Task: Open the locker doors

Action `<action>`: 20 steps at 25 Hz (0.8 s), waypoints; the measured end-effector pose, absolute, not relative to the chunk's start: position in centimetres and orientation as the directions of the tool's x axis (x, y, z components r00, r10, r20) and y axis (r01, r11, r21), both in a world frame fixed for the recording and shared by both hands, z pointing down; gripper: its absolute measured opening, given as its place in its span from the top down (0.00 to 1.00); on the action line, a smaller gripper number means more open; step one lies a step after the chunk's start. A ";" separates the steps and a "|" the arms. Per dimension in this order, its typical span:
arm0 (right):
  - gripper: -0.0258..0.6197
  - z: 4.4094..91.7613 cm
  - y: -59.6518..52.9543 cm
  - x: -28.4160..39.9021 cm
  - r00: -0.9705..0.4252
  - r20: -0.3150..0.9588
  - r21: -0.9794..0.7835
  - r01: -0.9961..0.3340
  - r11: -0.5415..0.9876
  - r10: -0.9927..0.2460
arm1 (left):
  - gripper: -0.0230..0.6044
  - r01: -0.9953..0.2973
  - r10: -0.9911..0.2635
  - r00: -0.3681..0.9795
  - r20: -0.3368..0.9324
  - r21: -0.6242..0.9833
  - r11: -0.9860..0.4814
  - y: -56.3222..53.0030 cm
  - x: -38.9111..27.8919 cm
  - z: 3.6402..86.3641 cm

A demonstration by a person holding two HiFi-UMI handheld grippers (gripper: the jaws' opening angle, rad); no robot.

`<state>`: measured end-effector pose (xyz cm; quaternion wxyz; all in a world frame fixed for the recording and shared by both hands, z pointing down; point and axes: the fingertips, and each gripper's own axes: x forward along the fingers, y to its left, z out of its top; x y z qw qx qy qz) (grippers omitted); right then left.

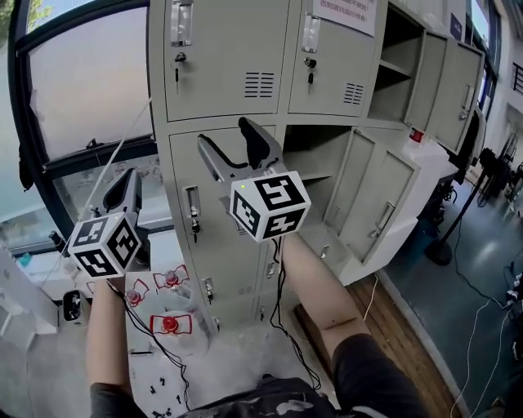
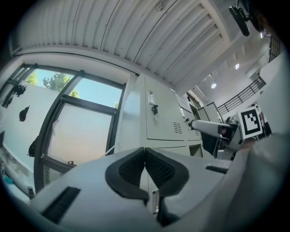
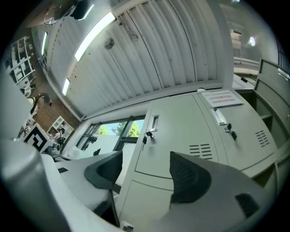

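Both jaws empty: left gripper [image 2: 145, 153] pinched closed, right gripper [image 3: 144, 164] spread apart; locker [image 1: 327, 69] notice [image 1: 345, 11] print unreadable.

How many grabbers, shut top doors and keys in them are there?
Grippers: 2 (left gripper, right gripper)
Shut top doors: 2 (left door, middle door)
Keys in them: 2 (left key, middle key)
Total: 6
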<state>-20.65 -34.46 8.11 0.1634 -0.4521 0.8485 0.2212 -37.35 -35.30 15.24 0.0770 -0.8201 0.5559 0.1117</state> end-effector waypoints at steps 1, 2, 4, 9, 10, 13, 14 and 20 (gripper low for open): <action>0.47 7.0 -34.9 -21.4 -0.543 -0.485 0.237 -0.836 0.495 -0.685 | 0.95 -0.932 -0.896 0.352 -0.272 -0.010 -0.363 -35.5 -37.8 14.6; 0.47 5.8 -35.3 -22.2 -0.548 -0.494 0.249 -0.833 0.495 -0.675 | 0.95 -0.934 -0.897 0.348 -0.274 -0.017 -0.357 -35.7 -38.1 14.0; 0.47 3.8 -36.1 -23.9 -0.562 -0.507 0.278 -0.824 0.493 -0.653 | 0.95 -0.938 -0.897 0.341 -0.280 -0.033 -0.346 -36.3 -38.7 12.9; 0.47 0.1 -38.5 -27.1 -0.576 -0.528 0.322 -0.815 0.481 -0.624 | 0.95 -0.943 -0.895 0.332 -0.299 -0.078 -0.323 -37.6 -39.2 10.5; 0.47 -0.7 -39.0 -27.4 -0.574 -0.532 0.320 -0.817 0.480 -0.623 | 0.95 -0.943 -0.894 0.331 -0.300 -0.083 -0.322 -37.9 -39.1 10.0; 0.47 -3.0 -39.8 -28.3 -0.580 -0.541 0.330 -0.813 0.480 -0.609 | 0.95 -0.942 -0.892 0.332 -0.307 -0.056 -0.332 -38.9 -39.3 8.7; 0.47 -3.8 -39.9 -28.7 -0.584 -0.545 0.343 -0.810 0.476 -0.601 | 0.95 -0.942 -0.892 0.330 -0.309 -0.039 -0.334 -39.2 -39.4 8.4; 0.47 -6.8 -41.3 -30.9 -0.634 -0.520 0.411 -0.773 0.483 -0.572 | 0.95 -0.952 -0.899 0.299 -0.321 -0.030 -0.306 -40.6 -39.9 6.2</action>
